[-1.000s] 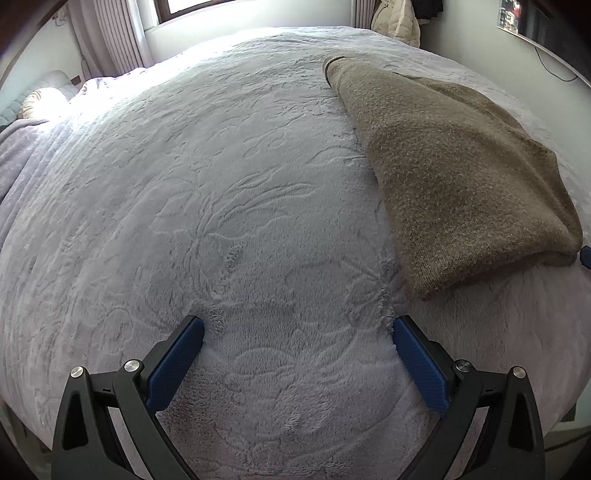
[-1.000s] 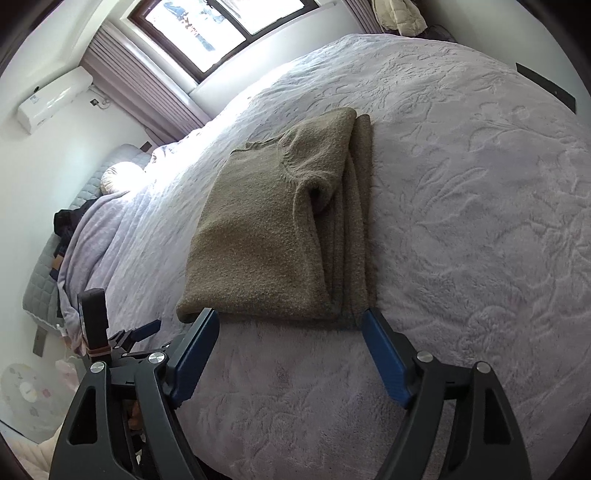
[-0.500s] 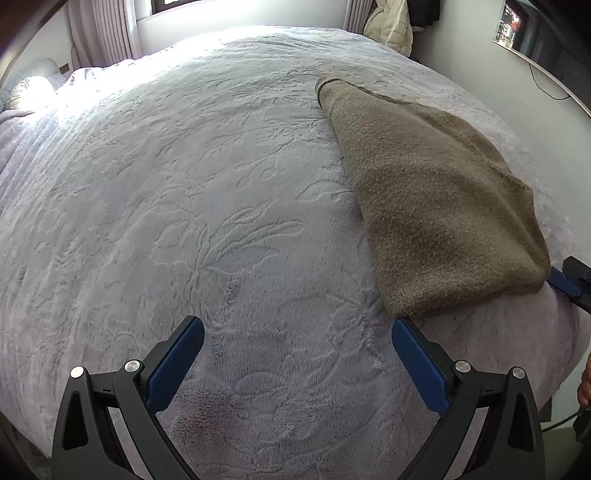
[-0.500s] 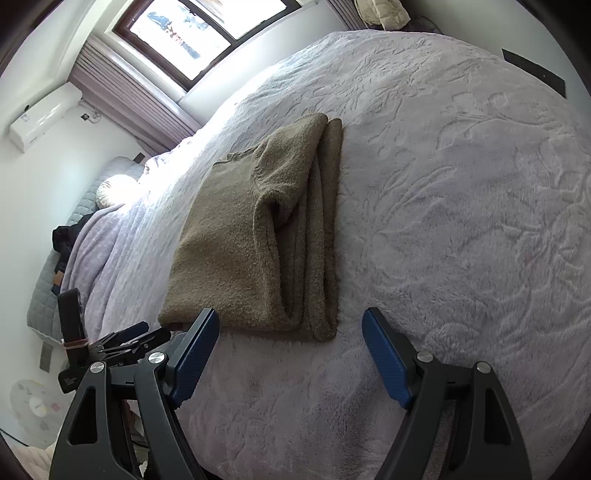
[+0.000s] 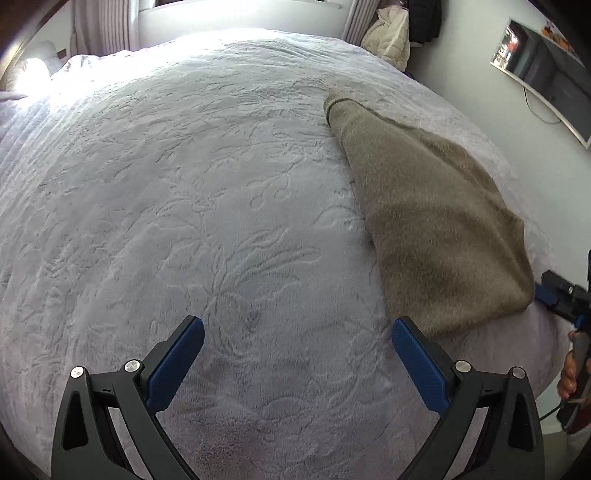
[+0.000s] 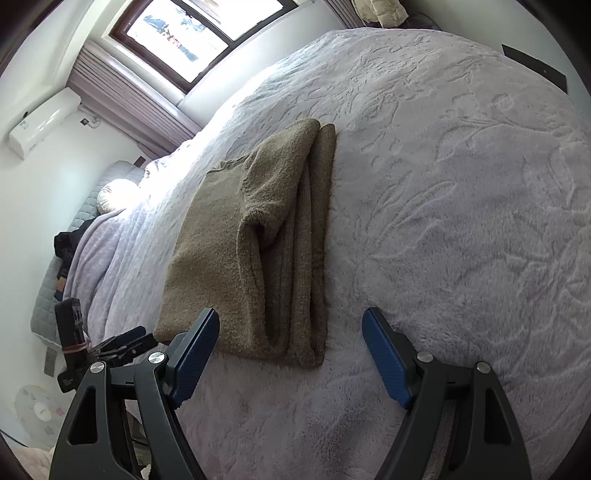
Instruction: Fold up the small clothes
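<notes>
A folded brown knit sweater (image 5: 428, 218) lies flat on the pale embossed bedspread (image 5: 207, 206). In the right wrist view the sweater (image 6: 255, 251) shows its stacked folded layers, with a sleeve laid on top. My left gripper (image 5: 297, 334) is open and empty above the bare spread, with the sweater's near corner just beyond its right finger. My right gripper (image 6: 290, 326) is open and empty, hovering just short of the sweater's near edge. The left gripper also shows in the right wrist view (image 6: 125, 343) at the bed's left edge.
The bedspread (image 6: 461, 192) covers a wide bed. A window (image 6: 181, 33) and an air conditioner (image 6: 44, 122) are on the far wall. Pillows and dark clothing (image 6: 68, 251) lie at the head. A wall screen (image 5: 546, 70) and a hanging jacket (image 5: 388, 40) are at the right.
Both grippers have pulled back from the sweater and stayed open. The sweater has not moved on the bed.
</notes>
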